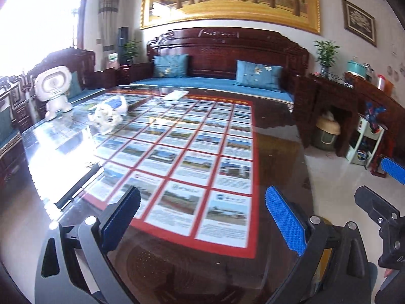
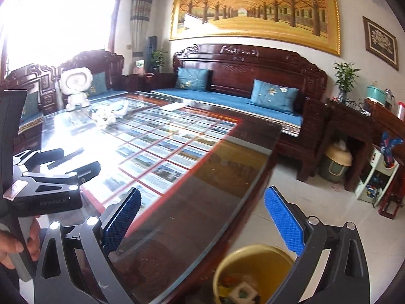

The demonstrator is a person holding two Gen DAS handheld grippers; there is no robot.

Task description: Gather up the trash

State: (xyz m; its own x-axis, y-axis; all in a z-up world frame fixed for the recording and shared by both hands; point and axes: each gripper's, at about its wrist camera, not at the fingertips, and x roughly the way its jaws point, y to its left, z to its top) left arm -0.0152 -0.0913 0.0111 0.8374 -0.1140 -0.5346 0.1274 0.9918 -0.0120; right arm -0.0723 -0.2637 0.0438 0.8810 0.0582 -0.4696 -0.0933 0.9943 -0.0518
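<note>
A crumpled white and blue plastic bag (image 1: 108,114) lies on the glass table top (image 1: 276,136) at the far left; it also shows in the right wrist view (image 2: 108,114). My left gripper (image 1: 202,217) is open and empty above the table's near end. My right gripper (image 2: 202,217) is open and empty over the table's near right edge. A yellow trash bin (image 2: 255,271) with scraps inside stands on the floor just below the right gripper. The left gripper also shows in the right wrist view (image 2: 58,164), the right gripper's blue finger in the left wrist view (image 1: 393,171).
A white robot toy (image 1: 54,88) stands at the table's far left corner. A flat white object (image 1: 176,95) lies at the far edge. A poster of photos lies under the glass. A wooden sofa with blue cushions (image 1: 258,76) is behind; cabinets and a second bin (image 2: 338,162) stand right.
</note>
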